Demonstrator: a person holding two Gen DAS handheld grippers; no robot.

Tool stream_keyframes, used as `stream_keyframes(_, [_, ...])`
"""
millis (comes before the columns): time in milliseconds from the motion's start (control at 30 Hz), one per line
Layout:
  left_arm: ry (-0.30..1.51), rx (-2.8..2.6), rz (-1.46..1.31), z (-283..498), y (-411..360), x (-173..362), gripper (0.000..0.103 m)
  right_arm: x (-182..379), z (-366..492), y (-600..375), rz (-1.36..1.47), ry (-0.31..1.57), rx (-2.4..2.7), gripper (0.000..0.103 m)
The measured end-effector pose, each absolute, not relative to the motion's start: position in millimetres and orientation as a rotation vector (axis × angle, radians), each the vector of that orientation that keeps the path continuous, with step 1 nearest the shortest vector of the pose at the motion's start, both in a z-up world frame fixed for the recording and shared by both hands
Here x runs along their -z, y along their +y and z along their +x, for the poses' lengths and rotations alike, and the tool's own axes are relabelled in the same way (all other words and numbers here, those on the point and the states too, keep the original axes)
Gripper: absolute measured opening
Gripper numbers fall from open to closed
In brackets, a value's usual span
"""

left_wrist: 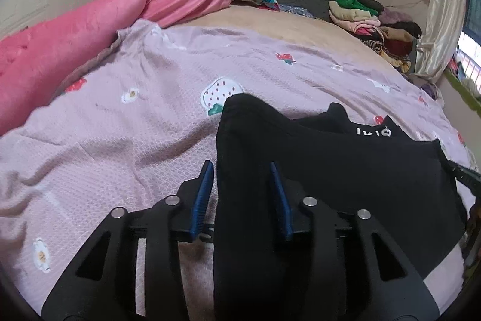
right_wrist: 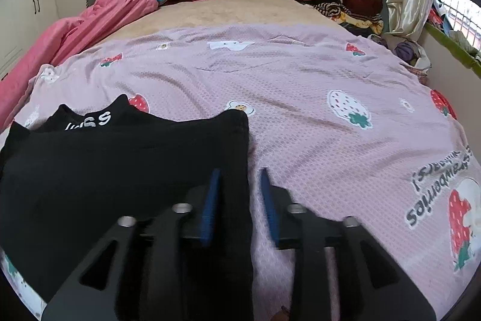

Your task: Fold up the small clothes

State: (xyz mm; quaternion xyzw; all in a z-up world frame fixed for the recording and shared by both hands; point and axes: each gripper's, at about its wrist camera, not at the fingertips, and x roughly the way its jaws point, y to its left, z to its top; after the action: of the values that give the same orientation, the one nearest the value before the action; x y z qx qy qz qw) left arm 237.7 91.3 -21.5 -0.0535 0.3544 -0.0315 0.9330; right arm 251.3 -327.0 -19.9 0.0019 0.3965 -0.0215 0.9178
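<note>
A folded black garment point(left_wrist: 345, 170) lay crosswise on the bedspread point(left_wrist: 120, 140), its side edges between the spread left tongs point(left_wrist: 242, 167) and right tongs point(right_wrist: 240, 173), neither pinching.

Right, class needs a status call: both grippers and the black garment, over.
Left gripper open, right gripper open, each astride a garment edge. Black garment folded on bedspread. Nothing in the way.

Bed point(right_wrist: 210, 11) — mauve strawberry sheet point(right_wrist: 300, 86), black garment point(right_wrist: 120, 164) on it.
</note>
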Motion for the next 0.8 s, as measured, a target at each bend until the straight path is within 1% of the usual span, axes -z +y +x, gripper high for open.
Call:
stream_keyframes(100, [0.71,0.073,-0.102,227.3,85.9,12.6,0.045,12.8,237.0,-324.0,0.013,0.801,0.01,0.039])
stream_keyframes(167, [0.705,0.082,-0.095,222.0,81.4,9.4,0.047,6.9,224.2,-318.9,0.011,0.787,-0.024,0.041])
stream_keyframes(267, [0.714,0.085,-0.063,211.6,71.3,8.8,0.048,1.5,208.1,-308.1,-0.012,0.78,-0.074,0.044])
stream_keyframes(467, [0.752,0.141,-0.077,194.9,54.7,12.8,0.048,-3.3,179.8,-283.6,-0.073,0.781,-0.16,0.045])
stream_keyframes(600, [0.77,0.186,-0.076,187.0,40.7,15.5,0.056,-0.8,167.3,-273.3,-0.094,0.801,-0.204,0.045])
stream_keyframes(800, [0.826,0.24,-0.118,180.8,27.0,27.9,0.056,11.0,156.5,-267.4,-0.103,0.85,-0.225,0.045])
